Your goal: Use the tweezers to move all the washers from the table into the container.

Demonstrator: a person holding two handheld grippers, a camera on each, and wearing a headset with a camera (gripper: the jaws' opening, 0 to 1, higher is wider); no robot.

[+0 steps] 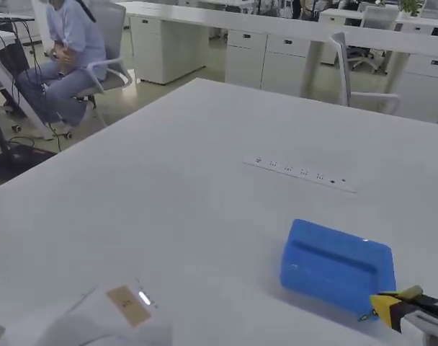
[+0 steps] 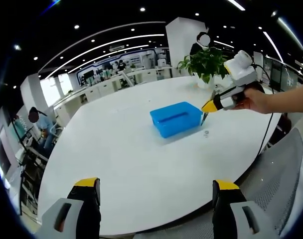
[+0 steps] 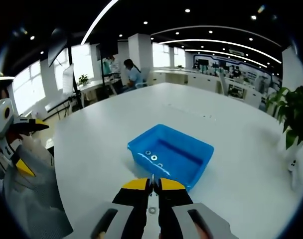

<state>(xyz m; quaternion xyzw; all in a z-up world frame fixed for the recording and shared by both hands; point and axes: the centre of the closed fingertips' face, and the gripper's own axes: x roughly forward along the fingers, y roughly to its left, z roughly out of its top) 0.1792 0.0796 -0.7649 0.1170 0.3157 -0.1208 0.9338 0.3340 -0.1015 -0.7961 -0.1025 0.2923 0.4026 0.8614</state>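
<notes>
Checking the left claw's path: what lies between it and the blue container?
Nothing: bare table between the left claw and the container, in the left gripper view.

Two handheld grippers, one open, one closed.
The left gripper [image 2: 156,185] has its jaws spread wide. The right gripper [image 3: 152,185], held in a hand [image 2: 254,100], pinches tweezers [image 3: 152,199] between closed jaws, angled downward.

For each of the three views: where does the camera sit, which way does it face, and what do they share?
Head view: on the headset, looking down over the table at the blue container; right tongs at its lower right.
Left gripper view: on the open left tongs, facing the container and the right tongs in a hand.
Right gripper view: on the right tongs, shut on tweezers, looking into the container.
Shared: all three show the container.
</notes>
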